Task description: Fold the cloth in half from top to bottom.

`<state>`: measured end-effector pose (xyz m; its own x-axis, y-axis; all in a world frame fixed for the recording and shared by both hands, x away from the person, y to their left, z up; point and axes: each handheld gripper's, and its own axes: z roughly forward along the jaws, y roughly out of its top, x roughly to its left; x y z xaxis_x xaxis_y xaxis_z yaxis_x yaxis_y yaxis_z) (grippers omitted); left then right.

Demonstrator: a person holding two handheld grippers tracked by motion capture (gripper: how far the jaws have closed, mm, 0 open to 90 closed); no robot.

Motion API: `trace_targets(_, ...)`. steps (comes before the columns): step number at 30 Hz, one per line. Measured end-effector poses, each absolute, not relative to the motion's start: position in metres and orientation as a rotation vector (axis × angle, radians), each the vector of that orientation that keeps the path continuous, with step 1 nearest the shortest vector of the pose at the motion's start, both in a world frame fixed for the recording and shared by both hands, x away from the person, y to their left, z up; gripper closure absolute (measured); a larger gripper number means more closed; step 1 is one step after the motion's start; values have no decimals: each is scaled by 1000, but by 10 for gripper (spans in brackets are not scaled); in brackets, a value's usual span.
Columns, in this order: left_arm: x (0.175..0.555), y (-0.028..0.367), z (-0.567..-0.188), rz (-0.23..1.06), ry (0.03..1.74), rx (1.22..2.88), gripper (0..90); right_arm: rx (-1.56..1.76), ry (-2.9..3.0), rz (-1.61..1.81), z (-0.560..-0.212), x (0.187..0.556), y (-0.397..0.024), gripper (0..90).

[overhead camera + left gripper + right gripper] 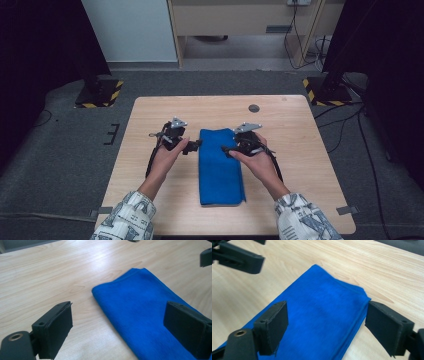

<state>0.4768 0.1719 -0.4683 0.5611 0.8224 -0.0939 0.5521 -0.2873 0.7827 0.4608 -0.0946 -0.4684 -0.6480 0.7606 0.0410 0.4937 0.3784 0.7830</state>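
A blue cloth (220,167), folded into a long strip, lies flat in the middle of the wooden table (150,115). My left gripper (192,146) hovers at the strip's left edge near its far end. In the left gripper view its jaws (118,307) stand wide apart, the cloth (140,302) lies below them, and nothing is pinched. My right gripper (227,150) hangs over the right edge of the strip, pointing inward. In the right gripper view it (327,306) is open above the cloth (319,297), with the folded end just beyond the pads. The left gripper (242,257) shows at the top left there.
A small dark round disc (254,108) is set in the tabletop near the far edge. Two black stands with yellow-black striped bases (100,92) (325,90) flank the table on the grey floor. Cables run across the floor at the right.
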Motion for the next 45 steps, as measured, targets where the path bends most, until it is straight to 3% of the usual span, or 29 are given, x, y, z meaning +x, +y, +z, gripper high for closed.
trace_targets(9,494,172,-475,435,1165,1989,171,1121,2310,1089,-474,508,-92,469)
trace_targets(13,500,171,-481,423,1179,1996,239,1126,2333,1035,-484,521,-89,529)
trace_targets(18,509,167,-489,425,1191,1999,272,1166,2336,979,-497,533,-88,571)
trace_targets(26,520,160,-504,404,1205,2023,302,1250,2342,932,-514,550,-89,543)
trace_targets(33,529,152,-518,406,1216,2042,315,1278,2354,919,-524,559,-87,574)
trace_targets(40,534,143,-524,406,1206,2059,345,1254,2392,980,-525,557,-88,800)
trace_targets(45,536,136,-529,440,1204,2075,444,1250,2385,984,-525,548,-89,833)
